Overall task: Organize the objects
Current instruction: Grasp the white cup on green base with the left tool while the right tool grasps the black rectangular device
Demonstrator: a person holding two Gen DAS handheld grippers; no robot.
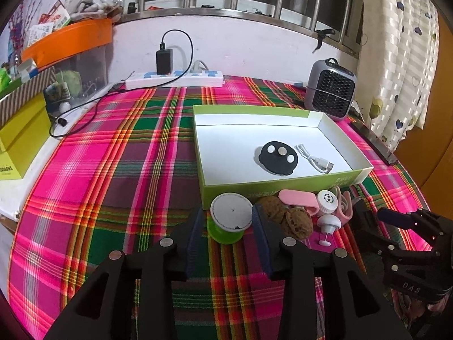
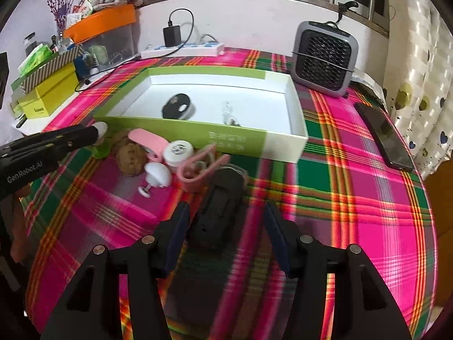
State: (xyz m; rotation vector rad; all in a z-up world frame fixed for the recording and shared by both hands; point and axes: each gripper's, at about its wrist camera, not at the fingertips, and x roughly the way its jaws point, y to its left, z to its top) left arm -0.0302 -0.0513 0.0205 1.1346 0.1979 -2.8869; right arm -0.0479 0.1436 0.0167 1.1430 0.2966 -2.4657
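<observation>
Your left gripper [image 1: 228, 226] had its jaws spread around the green-based round disc [image 1: 231, 216], pads not pressing it, on the plaid table [image 1: 127, 170]. Your right gripper [image 2: 225, 226] stood with jaws spread either side of a black device [image 2: 219, 212], clear of it. The green box [image 1: 271, 189] sat at twelve o'clock, holding a black puck [image 1: 277, 157] and white cable [image 1: 312, 158]; pink clips [image 1: 297, 199] lay just before it.

Even indoor light falls bright on my worktop [image 1: 113, 170], shadows soft. My right view smears with motion blur near its front edge (the left stays crisp). Fisheye bending curves both views' dark corners.
</observation>
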